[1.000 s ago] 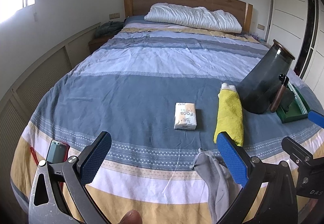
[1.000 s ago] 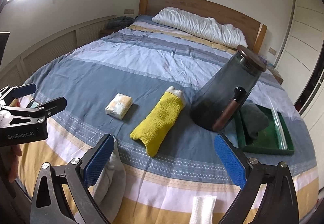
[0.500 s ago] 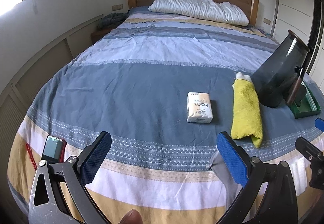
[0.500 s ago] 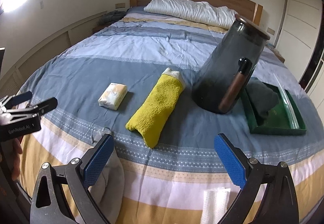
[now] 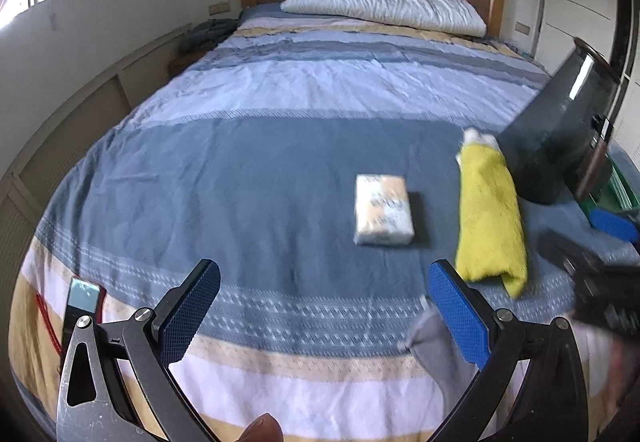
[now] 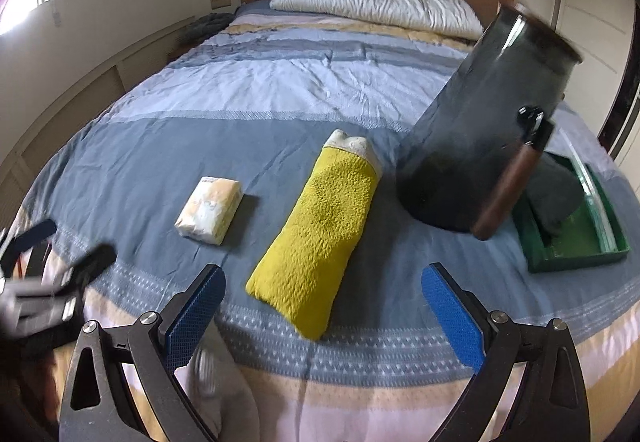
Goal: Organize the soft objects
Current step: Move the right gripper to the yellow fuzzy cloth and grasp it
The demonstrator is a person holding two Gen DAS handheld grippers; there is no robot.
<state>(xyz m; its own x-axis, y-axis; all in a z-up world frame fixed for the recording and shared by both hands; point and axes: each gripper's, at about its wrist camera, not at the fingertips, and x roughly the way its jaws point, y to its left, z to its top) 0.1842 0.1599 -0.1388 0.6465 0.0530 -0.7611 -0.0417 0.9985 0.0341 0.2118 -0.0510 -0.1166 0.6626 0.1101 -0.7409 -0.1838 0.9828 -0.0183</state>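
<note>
**Mia:** Where is the soft yellow towel [image 6: 320, 234]?

**Ben:** It lies on the bed [image 6: 256, 94], rolled up long. One end points to the near edge and the other end points far and a bit right, at the big dark jug [image 6: 480, 130].

**Mia:** Which tongs are closer to it?

**Ben:** I think the right gripper [image 6: 324, 306]. The towel's near end sits right between its two blue pads, just in front. From the left gripper [image 5: 324, 306], the towel [image 5: 490, 218] is off to the right, past the small white tissue pack [image 5: 383, 215].

**Mia:** Are the tongs open?

**Ben:** Yes, both are wide apart and hold nothing.

**Mia:** So how should it grab?

**Ben:** The pads stand on the left and right of the long roll, so my guess is they can close across its thin way. A grey sock [image 6: 224, 394] hangs at the near edge too, by the left pad.
</note>
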